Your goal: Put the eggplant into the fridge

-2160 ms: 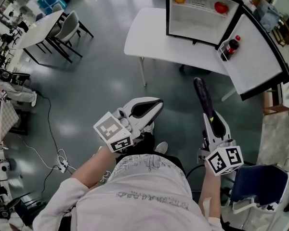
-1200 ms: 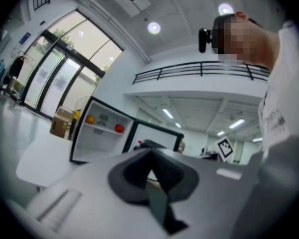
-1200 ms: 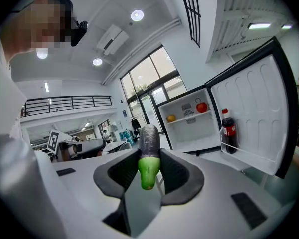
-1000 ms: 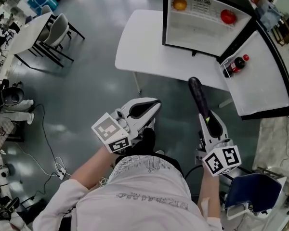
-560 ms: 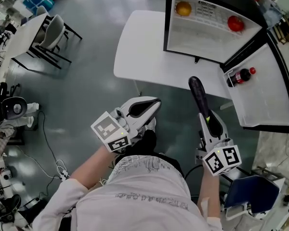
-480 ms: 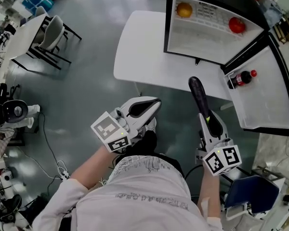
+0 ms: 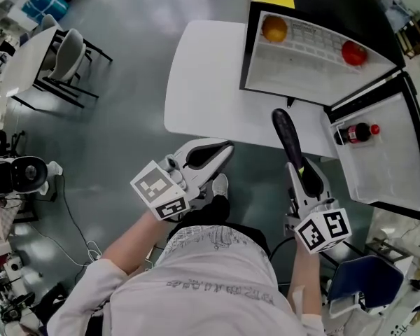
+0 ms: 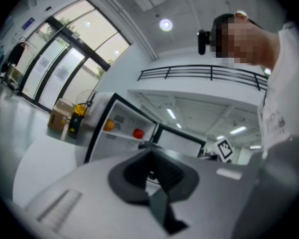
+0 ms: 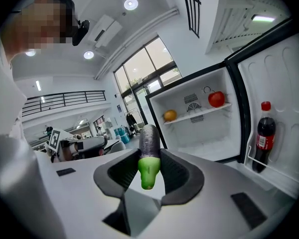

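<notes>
We look first at the right gripper: its jaws pinch the green stem end of the eggplant, one pad on each side, and the purple body sticks straight out past the fingertips. In the head view that right gripper holds the eggplant pointing at the open fridge, its dark tip over the near edge of the white table and still outside the cabinet.

The left gripper has its jaws pressed together with nothing between them; from above we see it just beside the right one, low over the grey floor, short of the table.

Beyond the claws, the fridge appears to sit on the table (we cannot see its base clearly). Its door is swung wide to the right. On the upper shelf lie an orange at the left and a round red fruit at the right, well apart. A dark cola bottle with a red cap stands in the door rack. The lower compartment's white floor faces the eggplant. Far left stands a grey chair at another white table
</notes>
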A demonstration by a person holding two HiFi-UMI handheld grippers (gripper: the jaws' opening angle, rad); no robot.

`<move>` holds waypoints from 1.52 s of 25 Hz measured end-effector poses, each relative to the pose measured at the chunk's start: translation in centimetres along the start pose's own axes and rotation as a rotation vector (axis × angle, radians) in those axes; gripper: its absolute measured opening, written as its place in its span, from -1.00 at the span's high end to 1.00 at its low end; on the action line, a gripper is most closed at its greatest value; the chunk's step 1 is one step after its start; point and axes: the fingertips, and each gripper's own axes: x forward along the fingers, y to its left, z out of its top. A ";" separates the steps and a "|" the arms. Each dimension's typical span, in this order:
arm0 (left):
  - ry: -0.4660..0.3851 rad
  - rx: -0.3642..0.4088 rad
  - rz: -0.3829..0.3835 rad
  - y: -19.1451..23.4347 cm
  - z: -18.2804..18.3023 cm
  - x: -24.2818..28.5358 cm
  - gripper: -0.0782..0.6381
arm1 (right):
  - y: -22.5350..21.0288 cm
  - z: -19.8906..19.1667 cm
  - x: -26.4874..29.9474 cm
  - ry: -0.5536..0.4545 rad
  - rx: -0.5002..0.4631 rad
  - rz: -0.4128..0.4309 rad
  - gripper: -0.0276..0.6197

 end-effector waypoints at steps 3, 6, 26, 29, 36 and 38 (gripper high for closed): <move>0.007 0.006 -0.010 1.7 0.8 0.4 0.76 | -0.2 0.8 1.8 0.003 -0.003 -0.010 0.50; 0.011 0.007 -0.018 3.5 1.4 0.7 0.76 | -0.6 1.2 3.5 0.004 -0.003 -0.025 0.50; 0.048 0.040 -0.036 7.4 1.8 2.7 0.76 | -3.4 1.8 9.1 0.009 -0.016 -0.069 0.50; 0.055 0.038 -0.025 7.6 1.3 3.5 0.76 | -4.9 1.4 9.9 0.019 -0.018 -0.069 0.50; 0.071 0.030 0.020 8.1 1.0 5.7 0.76 | -7.8 1.6 11.4 0.050 -0.033 -0.047 0.50; 0.074 0.032 0.032 8.0 1.1 6.5 0.76 | -8.6 1.9 11.8 0.056 -0.034 -0.039 0.50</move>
